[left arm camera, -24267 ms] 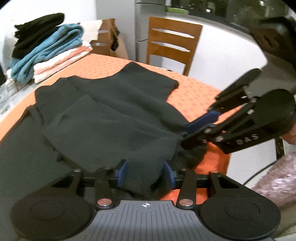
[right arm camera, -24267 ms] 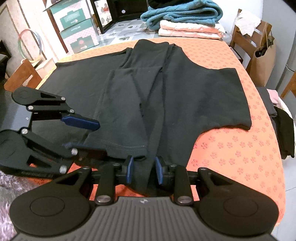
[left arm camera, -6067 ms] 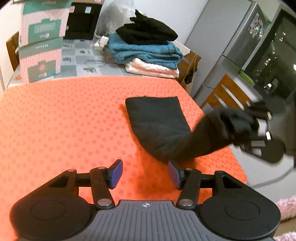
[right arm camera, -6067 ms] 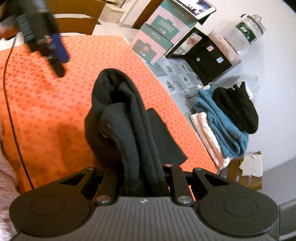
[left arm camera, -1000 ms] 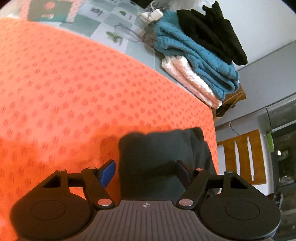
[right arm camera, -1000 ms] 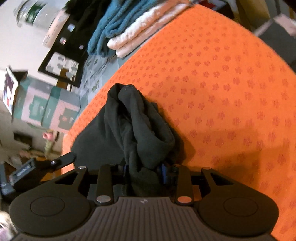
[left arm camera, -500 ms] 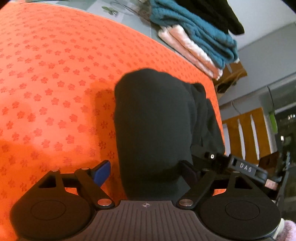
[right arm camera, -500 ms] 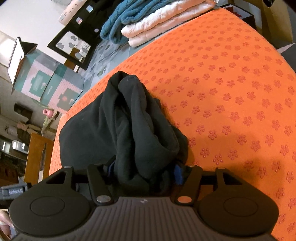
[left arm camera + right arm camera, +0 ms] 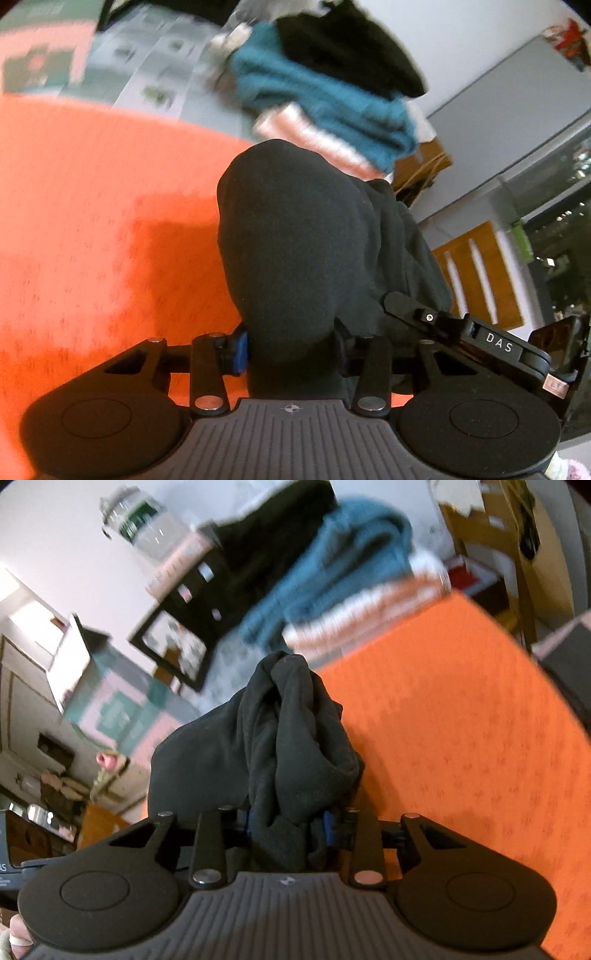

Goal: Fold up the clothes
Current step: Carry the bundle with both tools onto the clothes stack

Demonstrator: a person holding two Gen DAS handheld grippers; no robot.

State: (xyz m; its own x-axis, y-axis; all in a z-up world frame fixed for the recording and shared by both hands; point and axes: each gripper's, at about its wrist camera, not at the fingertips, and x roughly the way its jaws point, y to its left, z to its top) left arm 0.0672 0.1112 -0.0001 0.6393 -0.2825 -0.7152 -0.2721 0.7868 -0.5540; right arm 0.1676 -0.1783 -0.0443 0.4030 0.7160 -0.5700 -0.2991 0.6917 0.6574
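Gripping: left claw pinched in on the black garment, cloth bulging up between the blue pads.
Right claw: right claw closed tight on a thick bunch of the same black garment, folds stacked between its fingers.
Garment place: off the orange table, carried between both claws, just above the cloth-covered top.
Long axis: in the left wrist view, the bundle runs away from the camera, rounded fold end pointing at the far stack; in the right wrist view, the bunched end points the same way, up and away.
Claws together: the right claw shows side by side with the left one, pressed against the bundle's right flank.
Ahead: folded pile at the table's far end, black on top, teal in the middle, pale pink at the bottom; blurred by motion.
Around: wooden chair beyond the right table edge; teal-and-pink box and a clear bottle off to the left.
In the way: nothing between bundle and pile but bare orange table.
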